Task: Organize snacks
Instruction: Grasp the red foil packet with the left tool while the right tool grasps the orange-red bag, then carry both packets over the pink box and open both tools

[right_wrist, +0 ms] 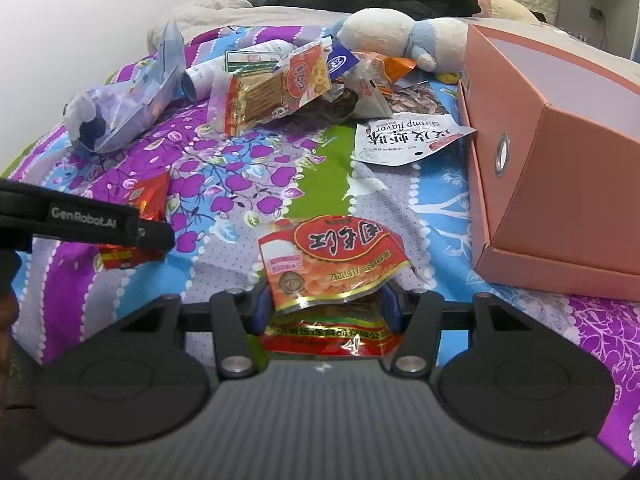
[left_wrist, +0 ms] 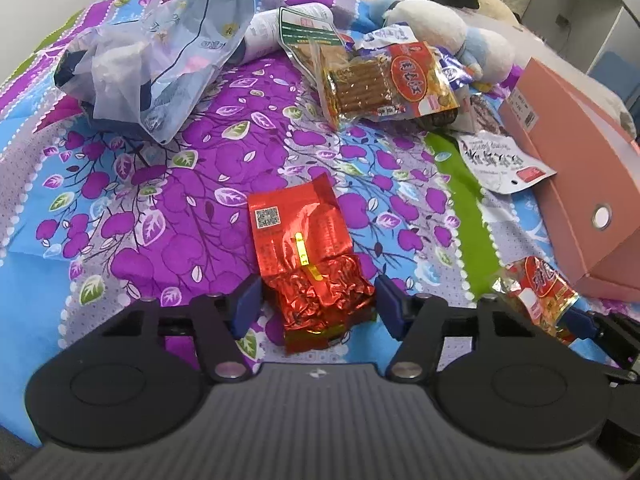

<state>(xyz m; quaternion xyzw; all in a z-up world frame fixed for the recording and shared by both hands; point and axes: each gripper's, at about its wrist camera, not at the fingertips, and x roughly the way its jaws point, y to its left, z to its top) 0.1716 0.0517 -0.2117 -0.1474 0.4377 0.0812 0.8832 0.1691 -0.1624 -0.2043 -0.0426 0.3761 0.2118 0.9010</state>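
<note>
Nearest, two hand-held tools work low over a bed with a purple, blue and green patterned bedspread (left_wrist: pixel 192 208). The left tool (left_wrist: pixel 316 300) has its jaws partly narrowed either side of a crinkled red foil packet (left_wrist: pixel 308 256); the pads sit right at its edges, but a firm grip is not evident. To the right, the right tool (right_wrist: pixel 326 306) is closed on a red and orange snack bag (right_wrist: pixel 332 260), pinching its near end. Just beyond on the right stands an open pink box (right_wrist: pixel 560 184), the likely destination. To do this well, squeeze each packet squarely, lift clear of the bedspread, then carry it over the box rim. Farther off lie a biscuit packet (left_wrist: pixel 384 80), a white shrimp snack bag (right_wrist: pixel 404 136), a crumpled plastic bag (left_wrist: pixel 160 52) and a plush toy (right_wrist: pixel 392 28).
</note>
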